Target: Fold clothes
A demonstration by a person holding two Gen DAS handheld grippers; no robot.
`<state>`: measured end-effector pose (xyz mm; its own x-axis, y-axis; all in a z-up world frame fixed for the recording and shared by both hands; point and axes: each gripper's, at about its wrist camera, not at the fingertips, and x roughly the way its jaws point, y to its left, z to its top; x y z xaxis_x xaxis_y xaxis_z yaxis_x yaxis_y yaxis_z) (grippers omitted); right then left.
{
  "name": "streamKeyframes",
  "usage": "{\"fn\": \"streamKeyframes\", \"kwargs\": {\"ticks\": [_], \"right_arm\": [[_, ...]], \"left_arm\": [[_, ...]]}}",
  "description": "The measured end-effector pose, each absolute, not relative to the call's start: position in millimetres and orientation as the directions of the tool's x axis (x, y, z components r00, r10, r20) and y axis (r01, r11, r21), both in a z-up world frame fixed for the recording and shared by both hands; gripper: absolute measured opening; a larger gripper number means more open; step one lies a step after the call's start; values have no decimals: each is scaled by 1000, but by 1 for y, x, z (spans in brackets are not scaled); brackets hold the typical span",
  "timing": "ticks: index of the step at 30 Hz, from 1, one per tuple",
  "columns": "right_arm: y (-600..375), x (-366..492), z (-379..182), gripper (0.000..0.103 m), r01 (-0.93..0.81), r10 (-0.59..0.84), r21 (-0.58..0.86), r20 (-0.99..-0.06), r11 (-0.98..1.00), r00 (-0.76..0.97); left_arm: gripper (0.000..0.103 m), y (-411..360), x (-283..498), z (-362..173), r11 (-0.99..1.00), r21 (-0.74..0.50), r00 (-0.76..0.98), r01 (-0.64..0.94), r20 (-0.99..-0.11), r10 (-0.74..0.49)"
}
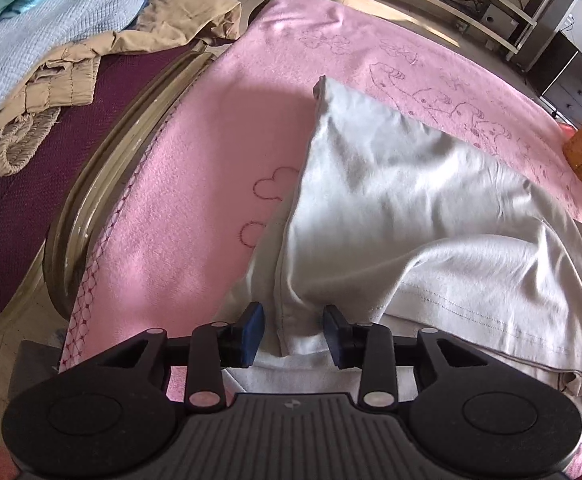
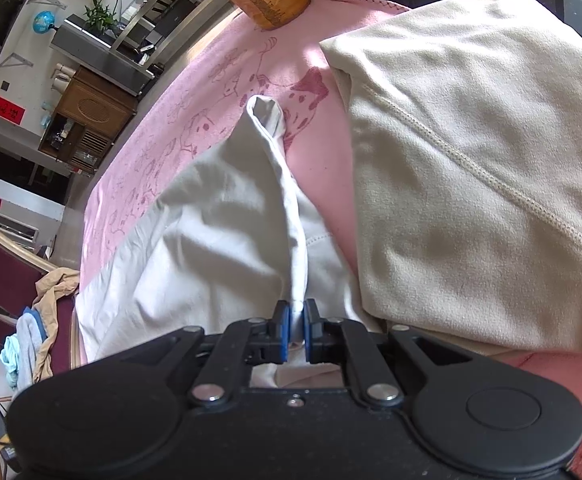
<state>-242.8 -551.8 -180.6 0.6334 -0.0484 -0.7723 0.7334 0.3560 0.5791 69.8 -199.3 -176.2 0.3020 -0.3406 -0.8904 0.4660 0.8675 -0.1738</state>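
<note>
On the pink blanket [image 1: 195, 168] lies the white garment [image 1: 391, 184], partly folded, one corner pointing far. Left gripper [image 1: 293, 330] sits at its near edge, jaws spread with a fold of cloth between them, not pinched. Right gripper [image 2: 295, 330] has its jaws clamped on a raised ridge of the white garment [image 2: 219, 216]. A beige folded garment [image 2: 483, 140] lies just right.

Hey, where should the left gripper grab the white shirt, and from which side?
Take the raised seam fold of the white shirt that stands between the open fingers of the left gripper. Come straight forward along the pink blanket from the near edge: the ridge is thin, runs away from the jaws and already lies between them. The right gripper pinches a similar ridge.
</note>
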Motion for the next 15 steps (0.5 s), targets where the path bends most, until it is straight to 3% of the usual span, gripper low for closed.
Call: {"fn": "streamKeyframes", "kwargs": {"ticks": [3, 5, 7, 15], "right_arm": [[-552, -243, -181, 9, 735, -50, 575, -775, 359, 631], [-552, -243, -181, 9, 739, -54, 571, -777, 358, 627], [-553, -245, -181, 9, 743, -58, 569, -779, 353, 624], [-559, -261, -169, 5, 700, -99, 645, -710, 306, 697]], "left_arm": [[31, -206, 67, -176, 857, -148, 318, 493, -886, -337], [15, -208, 64, -174, 848, -130, 333, 514, -881, -336], [8, -210, 61, -173, 839, -111, 347, 533, -875, -336], [6, -190, 72, -144, 838, -192, 363, 511, -836, -412]]}}
